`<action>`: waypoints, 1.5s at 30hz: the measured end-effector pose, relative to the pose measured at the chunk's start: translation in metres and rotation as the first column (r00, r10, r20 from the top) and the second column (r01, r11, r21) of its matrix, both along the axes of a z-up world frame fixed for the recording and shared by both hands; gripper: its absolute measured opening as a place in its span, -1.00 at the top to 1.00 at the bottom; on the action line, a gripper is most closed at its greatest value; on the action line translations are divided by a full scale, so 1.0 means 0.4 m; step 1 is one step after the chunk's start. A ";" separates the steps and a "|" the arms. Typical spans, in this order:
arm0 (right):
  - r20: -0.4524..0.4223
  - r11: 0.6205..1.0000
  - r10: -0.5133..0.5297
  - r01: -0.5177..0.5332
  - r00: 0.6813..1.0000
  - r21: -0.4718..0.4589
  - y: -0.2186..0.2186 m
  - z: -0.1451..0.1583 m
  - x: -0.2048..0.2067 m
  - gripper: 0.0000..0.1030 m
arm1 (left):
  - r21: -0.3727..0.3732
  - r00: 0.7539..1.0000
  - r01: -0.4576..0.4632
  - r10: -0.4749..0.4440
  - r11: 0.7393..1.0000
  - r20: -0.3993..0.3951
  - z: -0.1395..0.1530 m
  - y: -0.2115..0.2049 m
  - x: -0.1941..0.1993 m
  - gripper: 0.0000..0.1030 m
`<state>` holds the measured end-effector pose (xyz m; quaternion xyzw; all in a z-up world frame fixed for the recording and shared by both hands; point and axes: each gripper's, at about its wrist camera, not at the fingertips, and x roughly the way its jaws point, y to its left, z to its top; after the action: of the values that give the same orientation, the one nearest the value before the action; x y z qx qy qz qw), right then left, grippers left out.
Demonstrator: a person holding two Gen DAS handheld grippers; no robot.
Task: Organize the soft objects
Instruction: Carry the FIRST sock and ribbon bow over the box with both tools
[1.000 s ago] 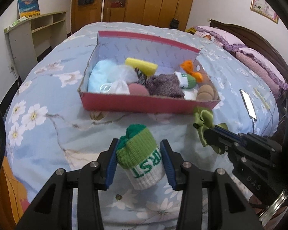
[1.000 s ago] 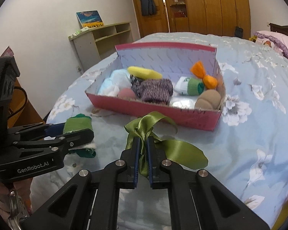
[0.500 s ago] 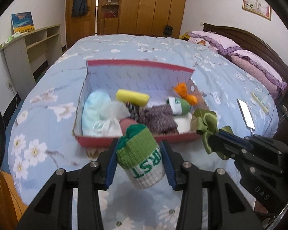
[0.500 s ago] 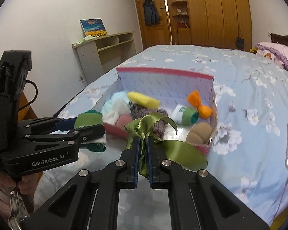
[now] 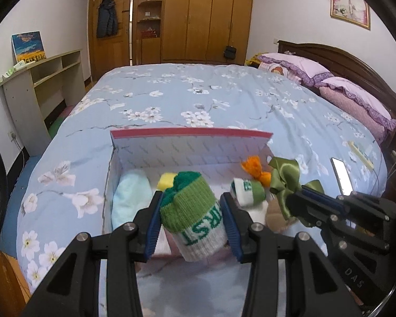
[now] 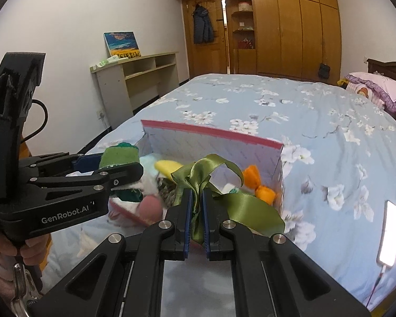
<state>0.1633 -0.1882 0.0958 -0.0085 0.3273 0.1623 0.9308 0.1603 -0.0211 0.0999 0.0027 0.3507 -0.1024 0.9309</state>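
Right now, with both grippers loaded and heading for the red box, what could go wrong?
1. The right gripper pinches the green ribbon bow only at its knot; loose loops and tails could snag the box wall.
2. The left gripper holds the rolled green sock; the box already looks crowded, so it may land on the yellow roll or roll out.

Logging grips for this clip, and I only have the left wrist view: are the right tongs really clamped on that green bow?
Observer: Yes. The right tongs are shut on the green bow, pinching its knot.
Reviewer: Anything in the box hidden behind the sock?
Observer: A pink round item lies by the near wall of the red box.
Reviewer: Is a hand on the left tongs?
Observer: Yes, a hand grips the handle.
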 end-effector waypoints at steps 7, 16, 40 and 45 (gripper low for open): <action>0.008 0.999 -0.018 0.018 1.000 -0.030 -0.002 -0.015 0.043 0.83 | 0.001 1.000 -0.022 0.022 1.000 -0.016 -0.027 0.004 0.061 0.12; -0.024 0.998 -0.040 0.039 0.999 -0.042 -0.014 -0.057 0.088 0.83 | 0.013 0.999 -0.038 0.038 0.999 -0.032 -0.075 0.004 0.118 0.12; -0.125 0.999 -0.049 0.046 0.991 -0.030 -0.020 -0.180 0.155 0.82 | 0.047 0.998 -0.037 0.038 0.998 -0.040 -0.150 -0.023 0.172 0.07; -0.117 0.998 -0.055 0.052 0.992 -0.028 -0.021 -0.174 0.145 0.65 | 0.039 0.997 -0.048 0.050 0.998 -0.054 -0.148 -0.021 0.173 -0.06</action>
<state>0.2213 -0.1968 0.0261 -0.0015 0.3838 0.1334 0.9137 0.2294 -0.0296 0.0406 0.0090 0.3781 -0.0730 0.9228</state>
